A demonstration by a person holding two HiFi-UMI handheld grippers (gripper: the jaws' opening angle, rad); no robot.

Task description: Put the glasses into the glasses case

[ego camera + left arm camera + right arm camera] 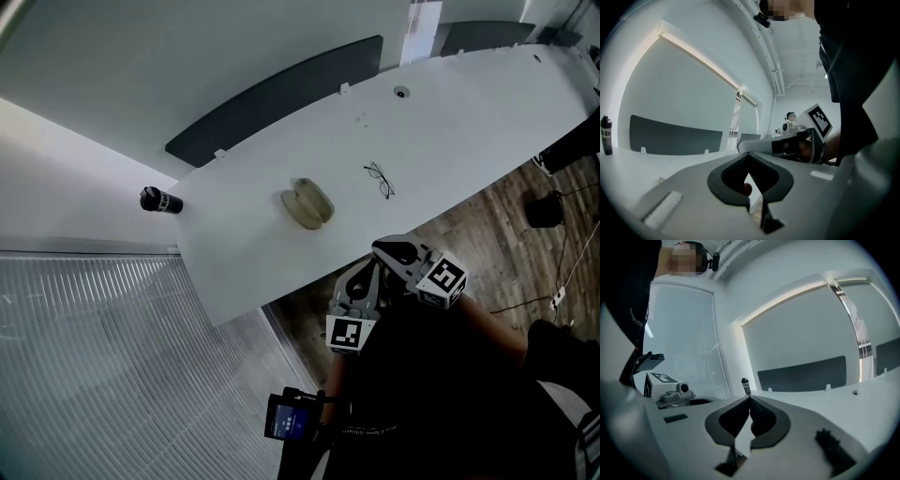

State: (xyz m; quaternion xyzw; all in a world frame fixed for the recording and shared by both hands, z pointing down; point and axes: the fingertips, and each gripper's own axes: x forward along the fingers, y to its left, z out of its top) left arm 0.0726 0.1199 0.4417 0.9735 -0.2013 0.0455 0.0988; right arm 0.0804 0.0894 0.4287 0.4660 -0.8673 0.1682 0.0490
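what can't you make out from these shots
glasses case: head view, too small to tell open or closed.
glasses: head view, too small to tell whether the arms are folded.
bottle: label too small in every view.
table: right end cut off by the head view's edge.

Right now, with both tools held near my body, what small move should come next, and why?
Probably reach the right tool, now shut and empty, toward the glasses; they lie on the table beside the open case, untouched.

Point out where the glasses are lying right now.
In the head view, the thin black wire-framed glasses lie on the white table, right of the beige oval glasses case and apart from it.
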